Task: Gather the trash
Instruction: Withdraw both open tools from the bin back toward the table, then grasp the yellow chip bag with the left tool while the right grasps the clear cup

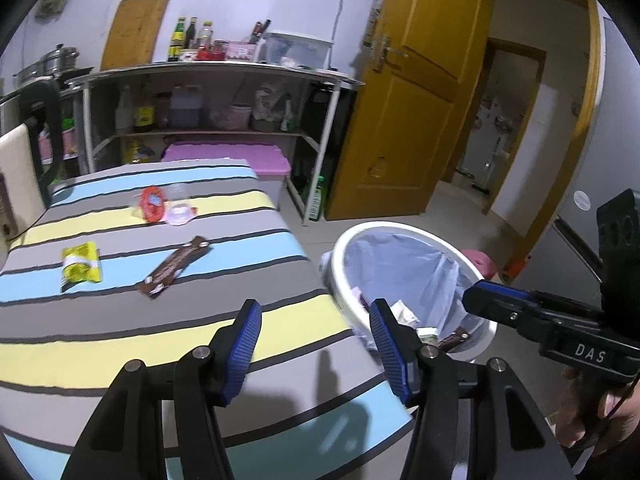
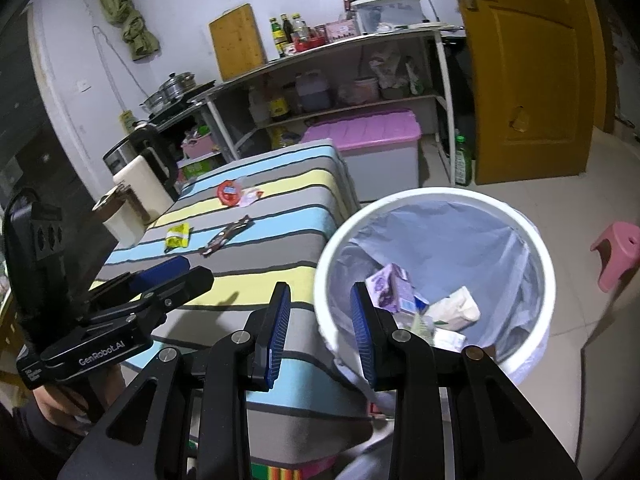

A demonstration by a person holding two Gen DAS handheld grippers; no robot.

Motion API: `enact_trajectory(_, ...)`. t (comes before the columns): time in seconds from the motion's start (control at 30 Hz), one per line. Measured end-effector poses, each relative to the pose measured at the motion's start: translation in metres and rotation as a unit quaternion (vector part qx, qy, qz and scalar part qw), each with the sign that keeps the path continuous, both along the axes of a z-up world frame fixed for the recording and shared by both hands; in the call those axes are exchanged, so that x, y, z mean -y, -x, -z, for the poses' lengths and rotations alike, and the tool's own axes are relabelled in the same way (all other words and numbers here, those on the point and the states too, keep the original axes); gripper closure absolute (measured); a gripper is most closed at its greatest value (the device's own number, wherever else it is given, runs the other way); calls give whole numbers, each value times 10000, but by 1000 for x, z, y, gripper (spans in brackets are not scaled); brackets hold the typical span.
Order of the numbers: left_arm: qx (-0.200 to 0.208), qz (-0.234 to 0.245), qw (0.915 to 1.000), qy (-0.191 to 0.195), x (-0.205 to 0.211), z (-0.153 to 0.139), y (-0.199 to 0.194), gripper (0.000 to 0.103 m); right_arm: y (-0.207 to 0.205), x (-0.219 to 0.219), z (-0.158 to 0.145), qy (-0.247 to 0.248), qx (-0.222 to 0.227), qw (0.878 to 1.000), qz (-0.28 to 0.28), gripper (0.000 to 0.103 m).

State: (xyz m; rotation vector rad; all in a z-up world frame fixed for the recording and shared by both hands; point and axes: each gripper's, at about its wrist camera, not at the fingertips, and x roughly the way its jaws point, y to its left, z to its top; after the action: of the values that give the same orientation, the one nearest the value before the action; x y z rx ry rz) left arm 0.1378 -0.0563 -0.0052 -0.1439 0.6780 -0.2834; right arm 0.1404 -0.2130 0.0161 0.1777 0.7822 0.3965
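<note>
Tablecloth: grey, blue and yellow stripes. Bin: white, pale blue liner. Packet: yellow. Wrapper: brown.

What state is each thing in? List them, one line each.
left tongs: open, empty
right tongs: open, empty
trash bin: lined, partly filled
yellow packet: flat on the tablecloth
brown wrapper: flat on the tablecloth
red wrapper: crumpled on the tablecloth
door: open
</note>
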Motion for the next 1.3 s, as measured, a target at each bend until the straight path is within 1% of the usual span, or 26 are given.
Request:
enact_trajectory(0.43,-113,-672,9977,-71,-56,14,17,47,-4,-44,17,-34,-131,9981,-598,71)
enact_trajectory(0.67,-185,-1090,9938,-95,-90,18,20,47,-19,-67,28,-109,-407,9957,-830,71)
enact_trajectory(0.7,-193,-1128,9934,-91,-93,18,20,47,-21,-70,28,-100,-416,9956,-839,70)
enact_trajectory(0.8,-218,-1265,9917,-108,-107,19,18,47,-29,-79,27,-146,-431,9951,-883,50)
enact_trajectory(1.07,-230,-1511,9882,-108,-134,19,9,47,-51,-113,26,-10,-536,9928,-1074,50)
enact_trajectory(1.3,-279,-1635,9861,-86,-154,20,-11,47,-70,-133,28,22,-600,9913,-1172,50)
